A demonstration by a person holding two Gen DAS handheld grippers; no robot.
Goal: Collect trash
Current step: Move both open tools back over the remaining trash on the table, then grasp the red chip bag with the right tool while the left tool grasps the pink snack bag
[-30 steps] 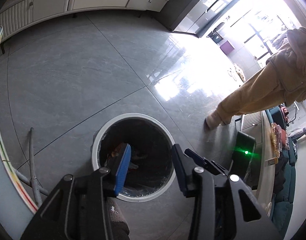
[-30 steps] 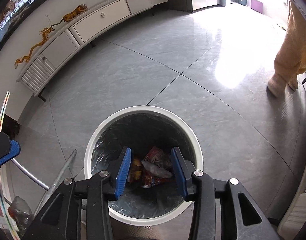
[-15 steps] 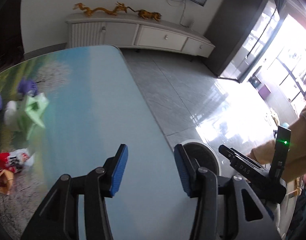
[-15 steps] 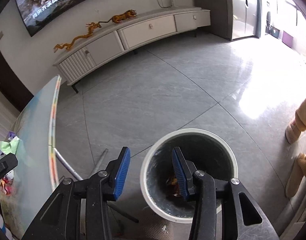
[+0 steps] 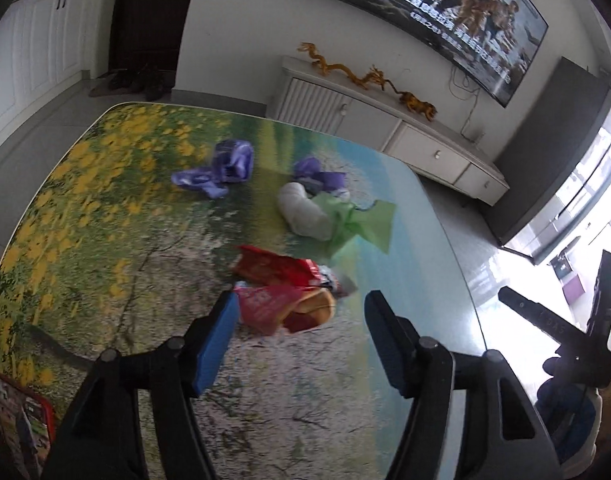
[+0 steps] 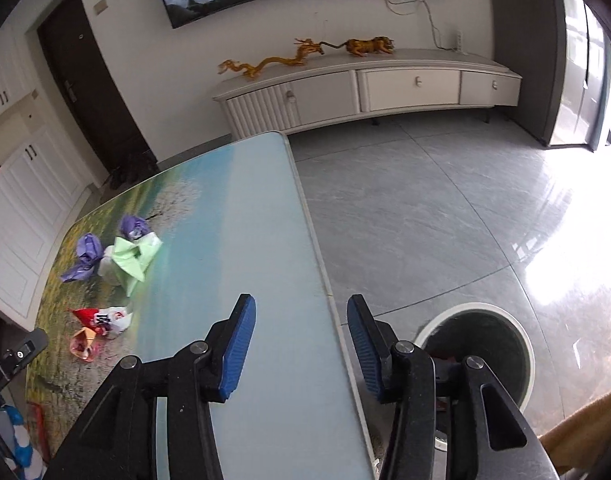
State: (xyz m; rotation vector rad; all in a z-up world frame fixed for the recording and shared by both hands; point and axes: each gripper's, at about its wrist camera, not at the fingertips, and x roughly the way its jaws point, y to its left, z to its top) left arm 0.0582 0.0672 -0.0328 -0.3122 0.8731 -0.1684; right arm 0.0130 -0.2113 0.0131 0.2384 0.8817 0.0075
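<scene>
Both grippers have swung away from the trash bin (image 6: 479, 354) back over the table (image 5: 105, 240).
Left gripper (image 5: 301, 340) jaws opening, spread, nothing between them, hovering at the red snack wrappers (image 5: 281, 292). On the table beyond: green paper (image 5: 361, 222), white wad (image 5: 303, 210), purple wrappers (image 5: 225, 166). Right gripper (image 6: 301, 354) jaws opening, empty, over the table's edge; bin on the floor just beside that edge.

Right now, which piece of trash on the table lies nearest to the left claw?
The red snack wrappers, just ahead of the left claw, whose jaws are opening and empty. The green paper and purple bags lie farther away.
</scene>
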